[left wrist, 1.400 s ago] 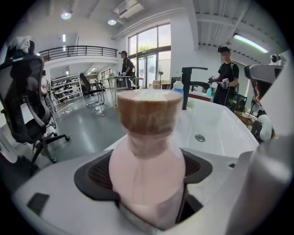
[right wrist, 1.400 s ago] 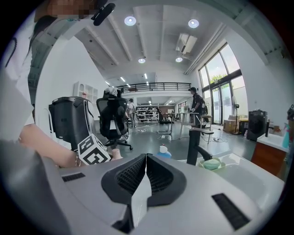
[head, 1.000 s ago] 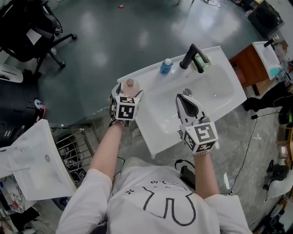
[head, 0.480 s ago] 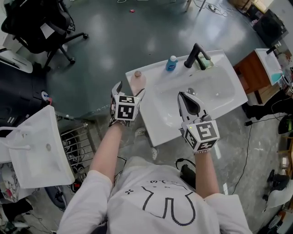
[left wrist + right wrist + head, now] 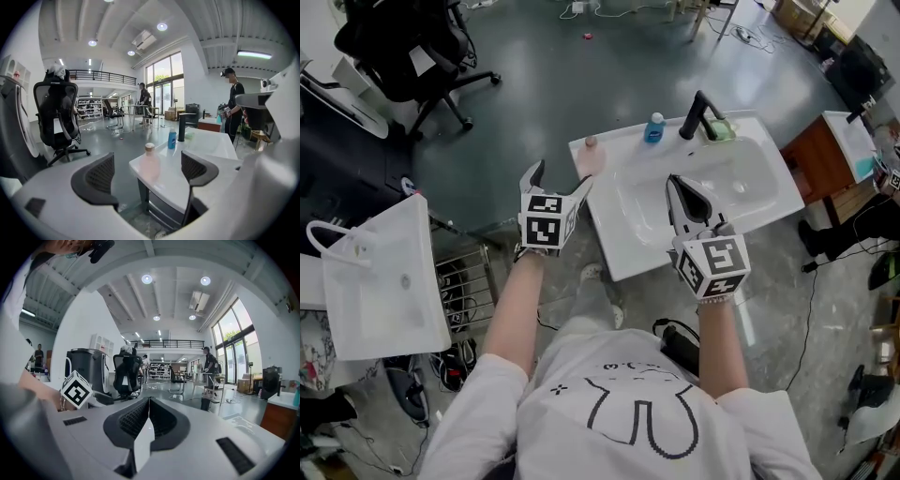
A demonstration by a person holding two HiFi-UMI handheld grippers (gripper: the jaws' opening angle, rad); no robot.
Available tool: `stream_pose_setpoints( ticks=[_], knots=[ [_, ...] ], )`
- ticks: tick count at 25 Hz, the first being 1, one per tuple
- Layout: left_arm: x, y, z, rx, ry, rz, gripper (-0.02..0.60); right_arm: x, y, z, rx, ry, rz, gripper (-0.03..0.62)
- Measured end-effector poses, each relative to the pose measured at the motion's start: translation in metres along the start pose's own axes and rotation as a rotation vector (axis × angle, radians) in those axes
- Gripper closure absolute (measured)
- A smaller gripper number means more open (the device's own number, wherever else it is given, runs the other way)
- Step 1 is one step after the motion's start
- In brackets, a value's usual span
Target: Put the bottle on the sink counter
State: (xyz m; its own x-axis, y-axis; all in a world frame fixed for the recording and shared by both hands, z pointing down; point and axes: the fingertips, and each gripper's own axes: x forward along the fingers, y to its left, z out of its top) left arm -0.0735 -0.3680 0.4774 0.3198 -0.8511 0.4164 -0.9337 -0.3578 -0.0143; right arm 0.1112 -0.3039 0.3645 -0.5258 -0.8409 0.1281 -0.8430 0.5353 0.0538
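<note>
One sink counter point(image 5: 623, 251): white, set at an angle on the grey floor, basin in the middle
Left gripper point(image 5: 560, 176): jaws spread wide, nothing between them, hovering at the counter's left corner
Right gripper point(image 5: 678, 183): jaws pressed together, empty, out over the basin
Faucet point(image 5: 695, 111): black, up on the far edge
Pink bottle point(image 5: 590, 157): and there it is, upright on the counter's left corner, just beyond the left gripper's tips, standing free
Blue bottle point(image 5: 653, 128): small, upright just beside the faucet
</note>
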Motion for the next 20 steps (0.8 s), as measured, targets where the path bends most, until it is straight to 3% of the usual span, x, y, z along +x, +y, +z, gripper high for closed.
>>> stream_pose_setpoints(
  ticks=[14,20],
  knots=[
    [-0.080,0.004,0.061,0.025,-0.210,0.031,0.151,-0.024,0.008,0.048,-0.035,-0.114,-0.010,0.563],
    [-0.104,0.015,0.089,0.030,-0.315,0.043,0.325,-0.023,0.010,0.063,-0.062,-0.147,-0.033,0.563]
  ],
)
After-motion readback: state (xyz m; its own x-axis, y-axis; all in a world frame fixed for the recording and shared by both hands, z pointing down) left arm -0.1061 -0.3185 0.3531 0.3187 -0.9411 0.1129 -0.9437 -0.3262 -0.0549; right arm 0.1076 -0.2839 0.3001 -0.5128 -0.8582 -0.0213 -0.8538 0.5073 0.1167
